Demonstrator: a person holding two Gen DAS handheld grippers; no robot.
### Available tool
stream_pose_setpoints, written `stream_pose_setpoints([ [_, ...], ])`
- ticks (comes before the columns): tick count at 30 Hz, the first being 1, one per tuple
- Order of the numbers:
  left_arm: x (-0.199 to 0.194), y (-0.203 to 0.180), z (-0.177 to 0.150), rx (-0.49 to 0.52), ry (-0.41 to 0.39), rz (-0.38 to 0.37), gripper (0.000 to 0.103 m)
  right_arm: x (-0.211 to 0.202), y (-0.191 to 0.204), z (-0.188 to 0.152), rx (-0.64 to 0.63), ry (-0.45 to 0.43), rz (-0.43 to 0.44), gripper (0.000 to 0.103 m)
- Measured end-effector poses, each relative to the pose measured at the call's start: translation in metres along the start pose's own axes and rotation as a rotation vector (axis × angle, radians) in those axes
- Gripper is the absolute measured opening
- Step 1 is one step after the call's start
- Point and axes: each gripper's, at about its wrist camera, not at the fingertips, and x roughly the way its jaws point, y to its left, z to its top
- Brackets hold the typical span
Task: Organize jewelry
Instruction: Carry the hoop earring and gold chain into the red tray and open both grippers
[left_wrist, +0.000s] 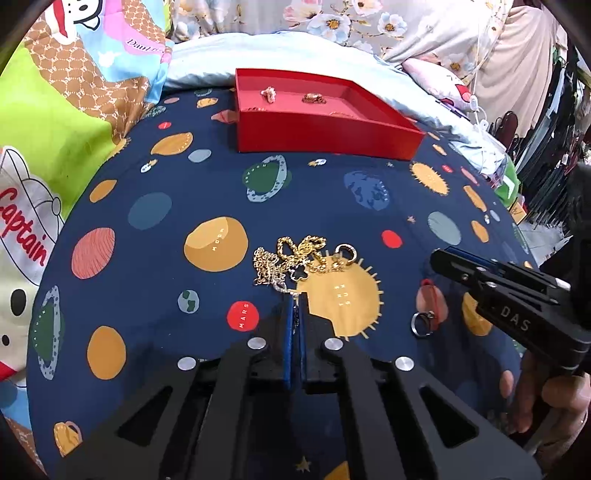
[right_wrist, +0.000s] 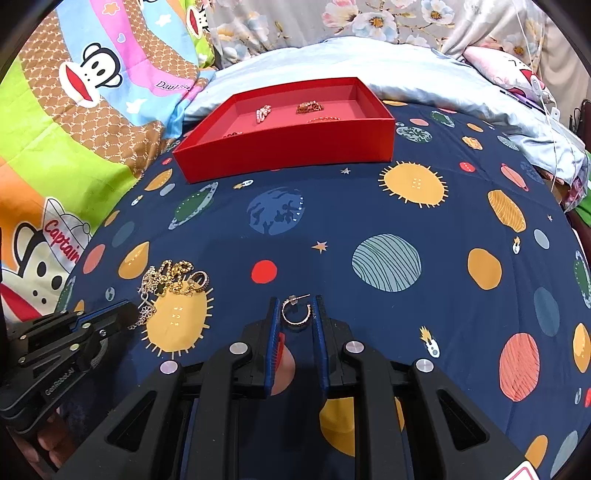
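Note:
A tangle of gold chains (left_wrist: 303, 258) (right_wrist: 177, 280) lies on the navy planet-print bedspread (left_wrist: 207, 192). My left gripper (left_wrist: 296, 295) (right_wrist: 129, 308) sits at its near edge, shut on a thin silver chain (left_wrist: 283, 287) (right_wrist: 146, 310) that trails from the pile. A small hoop earring (right_wrist: 291, 323) (left_wrist: 413, 326) lies on the cloth by a pink planet. My right gripper (right_wrist: 295, 301) (left_wrist: 437, 256) hovers over it, jaws slightly apart; the left wrist view shows its tips clear of the earring. The red box (left_wrist: 321, 133) (right_wrist: 288, 147) at the back holds a few small pieces (left_wrist: 268, 94) (right_wrist: 309, 107).
A cartoon-print quilt (right_wrist: 74, 122) is heaped on the left. A pale blue pillow (right_wrist: 406, 70) lies behind the box, and floral bedding (right_wrist: 369, 22) rises at the back. A person's hand (left_wrist: 546, 402) grips the right gripper's handle. The bedspread drops away at the right edge.

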Motion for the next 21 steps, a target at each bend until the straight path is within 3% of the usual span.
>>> stream_pose_setpoints([
  [21,-0.055,-0.015,0.040,0.004,-0.095,-0.073,0.001,-0.041,0.003,0.016,-0.003,-0.077,0.068,0.016],
])
